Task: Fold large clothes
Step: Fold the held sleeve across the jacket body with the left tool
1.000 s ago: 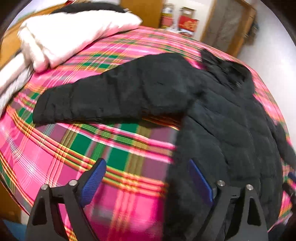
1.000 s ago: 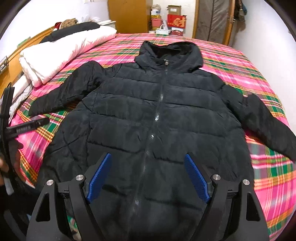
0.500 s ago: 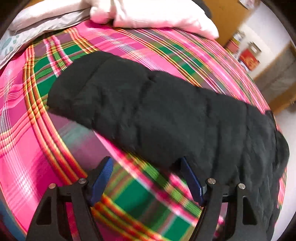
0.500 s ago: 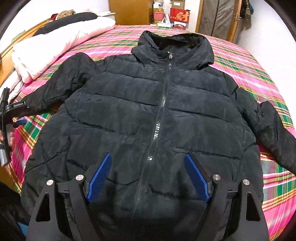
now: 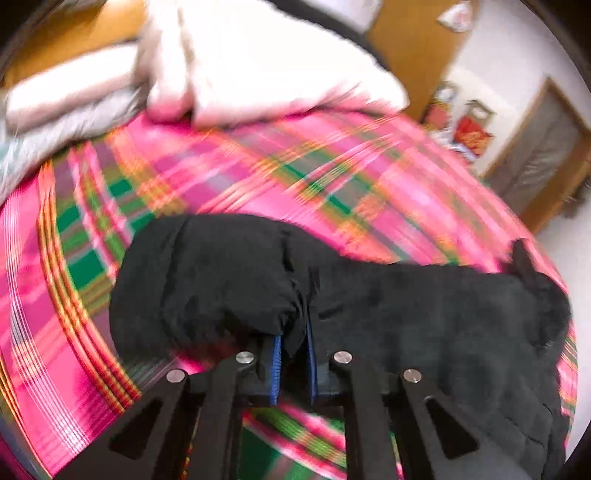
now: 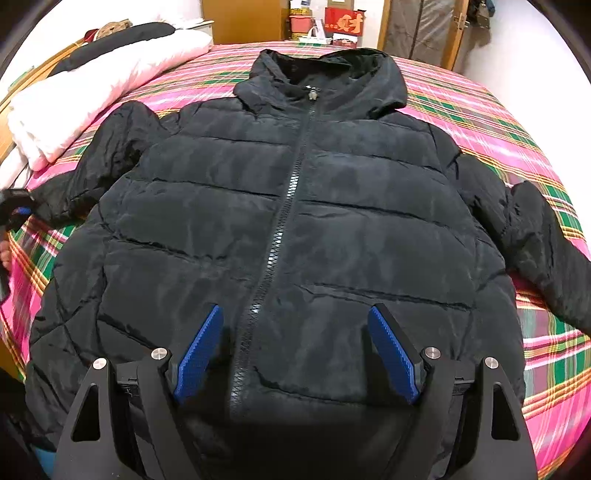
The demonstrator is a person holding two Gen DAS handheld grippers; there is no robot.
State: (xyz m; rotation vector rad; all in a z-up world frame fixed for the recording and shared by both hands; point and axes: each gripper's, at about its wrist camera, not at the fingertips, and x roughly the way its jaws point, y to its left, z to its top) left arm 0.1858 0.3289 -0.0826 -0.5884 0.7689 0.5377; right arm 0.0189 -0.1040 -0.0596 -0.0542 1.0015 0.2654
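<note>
A black hooded puffer jacket lies face up and zipped on the plaid bed cover, sleeves spread out. My left gripper is shut on the left sleeve near its cuff, with black cloth pinched between the blue pads. It also shows at the far left of the right wrist view, at the sleeve end. My right gripper is open and empty, hovering over the jacket's lower front, its blue pads either side of the zipper.
A folded white quilt with a black garment on top lies along the bed's left side; the quilt also shows in the left wrist view. Wooden furniture, red boxes and a door stand beyond the bed.
My left gripper moved onto the left sleeve and closed on it. My right gripper moved forward, closer over the jacket's front, still open.
</note>
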